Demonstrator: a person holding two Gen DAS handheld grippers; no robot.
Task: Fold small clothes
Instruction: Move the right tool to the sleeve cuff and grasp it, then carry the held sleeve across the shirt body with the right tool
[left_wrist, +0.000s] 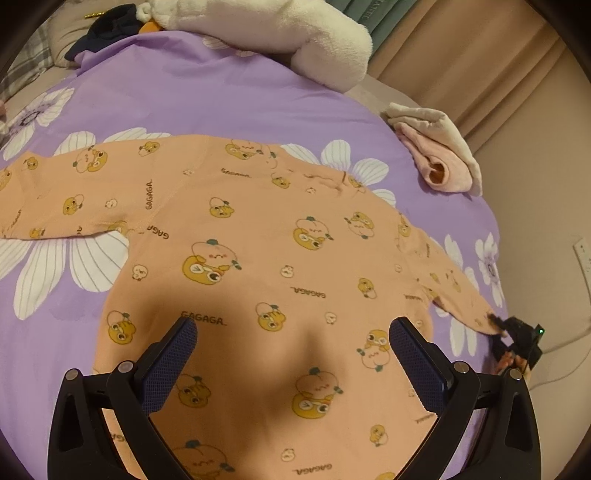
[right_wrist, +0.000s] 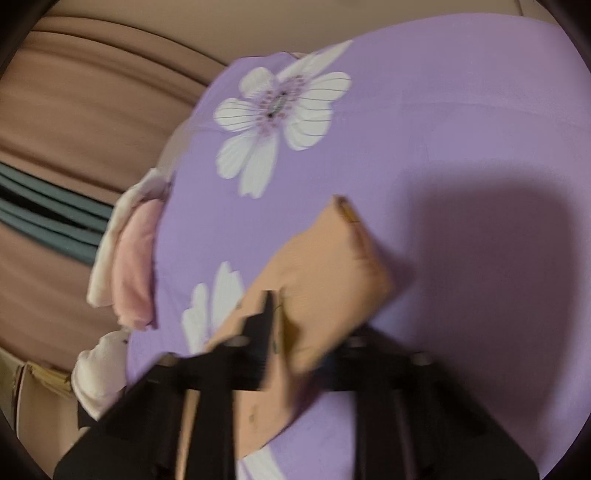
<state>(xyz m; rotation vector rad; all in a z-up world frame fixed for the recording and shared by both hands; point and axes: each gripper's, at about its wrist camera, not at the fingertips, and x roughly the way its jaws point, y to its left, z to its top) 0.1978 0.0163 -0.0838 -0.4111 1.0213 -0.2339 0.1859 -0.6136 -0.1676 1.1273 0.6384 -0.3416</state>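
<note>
A peach long-sleeved baby top (left_wrist: 258, 251) with cartoon prints lies spread flat on the purple flowered bedspread (left_wrist: 221, 99). My left gripper (left_wrist: 291, 332) is open and empty, hovering over the top's lower body. My right gripper (left_wrist: 513, 332) shows at the far right in the left wrist view, at the cuff of the right sleeve. In the blurred right wrist view my right gripper (right_wrist: 280, 332) is shut on the peach sleeve cuff (right_wrist: 325, 273), which is lifted a little off the bedspread (right_wrist: 424, 122).
A folded pink and cream cloth (left_wrist: 439, 155) lies at the bed's right edge; it also shows in the right wrist view (right_wrist: 129, 266). A white plush toy (left_wrist: 295, 37) and dark clothes (left_wrist: 107, 29) lie at the far end. Curtains (left_wrist: 461, 55) hang behind.
</note>
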